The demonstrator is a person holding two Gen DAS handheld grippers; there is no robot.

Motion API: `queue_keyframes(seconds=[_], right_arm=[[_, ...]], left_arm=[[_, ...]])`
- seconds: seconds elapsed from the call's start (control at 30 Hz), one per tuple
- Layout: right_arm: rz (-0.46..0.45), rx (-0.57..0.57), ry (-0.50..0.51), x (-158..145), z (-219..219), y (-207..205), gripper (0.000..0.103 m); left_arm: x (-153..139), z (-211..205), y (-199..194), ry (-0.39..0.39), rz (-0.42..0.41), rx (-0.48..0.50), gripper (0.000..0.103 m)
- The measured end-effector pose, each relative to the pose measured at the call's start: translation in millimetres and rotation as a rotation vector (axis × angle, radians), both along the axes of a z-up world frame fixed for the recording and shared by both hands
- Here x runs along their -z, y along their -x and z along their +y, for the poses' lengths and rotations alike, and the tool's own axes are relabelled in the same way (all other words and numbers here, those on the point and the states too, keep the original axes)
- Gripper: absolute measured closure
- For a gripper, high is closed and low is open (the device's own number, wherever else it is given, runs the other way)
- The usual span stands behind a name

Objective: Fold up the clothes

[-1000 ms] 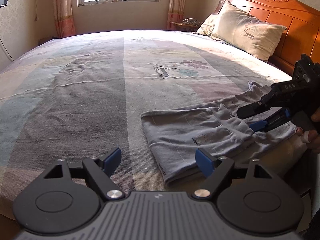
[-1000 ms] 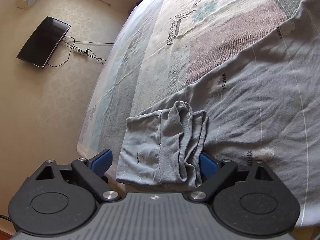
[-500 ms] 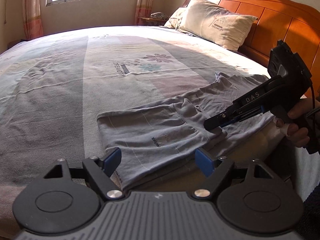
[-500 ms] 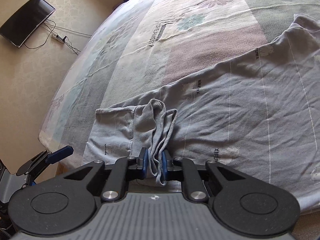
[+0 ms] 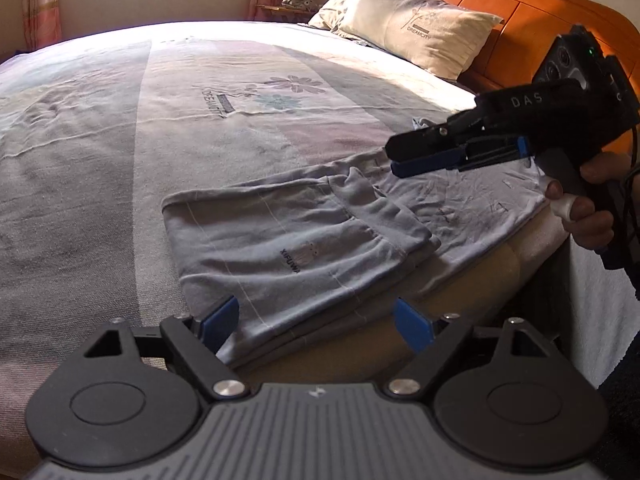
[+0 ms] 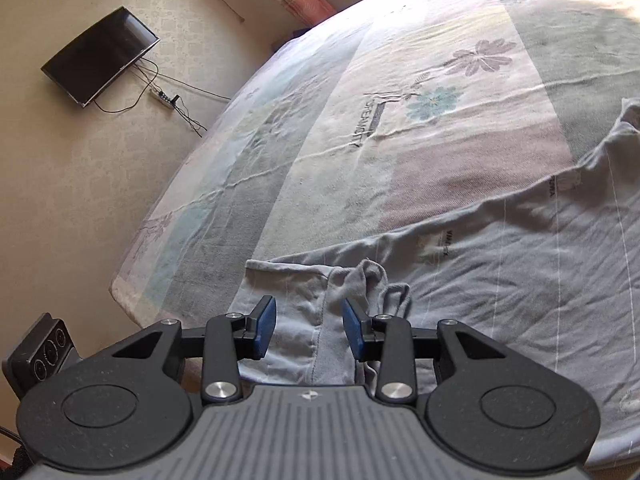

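Note:
A grey garment (image 5: 288,232) lies flat along the bed's near edge, with its left end folded over and a bunched cuff (image 6: 370,276) on top. My left gripper (image 5: 318,320) is open and still widening. Its blue pads (image 5: 222,316) straddle the folded end's near corner without pressing it. My right gripper (image 6: 309,320) hovers above the bunched cuff. Its jaws are opening, with the cloth lying below them and nothing gripped. From the left wrist view the right gripper (image 5: 396,158) hangs in the air over the garment's middle, held by a hand (image 5: 588,208).
The patterned bedsheet (image 5: 224,104) stretches away beyond the garment. Pillows (image 5: 416,28) lean on the wooden headboard (image 5: 532,12) at the far right. The mattress side (image 5: 480,276) drops off under the garment's near edge. A television (image 6: 100,60) and cables are on the wall past the bed's foot.
Half a second ago the right gripper was shut on the bunched cuff; it has let go and risen. The left gripper has come closer to the garment's folded corner.

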State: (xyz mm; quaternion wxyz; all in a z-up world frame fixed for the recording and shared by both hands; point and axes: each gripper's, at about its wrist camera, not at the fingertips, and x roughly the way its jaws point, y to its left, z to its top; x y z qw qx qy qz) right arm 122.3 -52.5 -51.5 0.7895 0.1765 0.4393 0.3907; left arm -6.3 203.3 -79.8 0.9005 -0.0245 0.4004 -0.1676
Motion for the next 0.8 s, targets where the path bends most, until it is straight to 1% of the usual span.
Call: queue_keyframes(seconds=[0.03, 0.13, 0.2, 0.27, 0.33, 0.4, 0.47, 0.53, 0.6, 0.63, 0.67, 0.73, 0.8], right_arm=[[-0.016, 0.002, 0.009, 0, 5, -2, 0.061], [-0.023, 0.028, 0.039, 10, 12, -12, 0.061], [-0.024, 0.051, 0.063, 20, 12, -16, 0.061], [-0.036, 0.061, 0.090, 28, 13, -18, 0.061], [-0.042, 0.059, 0.088, 33, 14, -19, 0.061], [-0.045, 0.043, 0.083, 35, 16, -20, 0.050], [-0.056, 0.028, 0.097, 35, 20, -20, 0.047], [-0.070, 0.016, 0.117, 34, 25, -20, 0.047], [-0.092, 0.022, 0.143, 31, 27, -20, 0.047], [-0.102, 0.035, 0.157, 30, 27, -20, 0.045], [-0.097, 0.048, 0.159, 31, 26, -22, 0.042], [-0.060, 0.050, 0.128, 35, 22, -27, 0.042], [-0.054, 0.022, 0.092, 32, 21, -26, 0.042]], left_arm=[[5, -2, -2, -0.005, 0.019, 0.005, 0.018], [7, -2, 3, 0.004, 0.003, 0.010, 0.015], [7, 0, 3, 0.018, 0.002, 0.002, 0.015], [7, 0, 2, 0.016, 0.004, 0.005, 0.015], [6, 0, 1, 0.012, 0.006, 0.009, 0.014], [6, -1, 1, 0.007, 0.005, 0.012, 0.013], [6, -1, 1, 0.007, 0.004, 0.013, 0.012], [6, -1, 2, 0.009, 0.002, 0.009, 0.012], [7, -1, 3, 0.012, 0.001, 0.006, 0.012], [7, -1, 3, 0.013, 0.000, 0.005, 0.012], [7, -1, 3, 0.011, 0.001, 0.005, 0.012], [6, -1, 3, 0.007, 0.002, 0.008, 0.012], [6, -2, 2, 0.005, 0.003, 0.009, 0.012]])
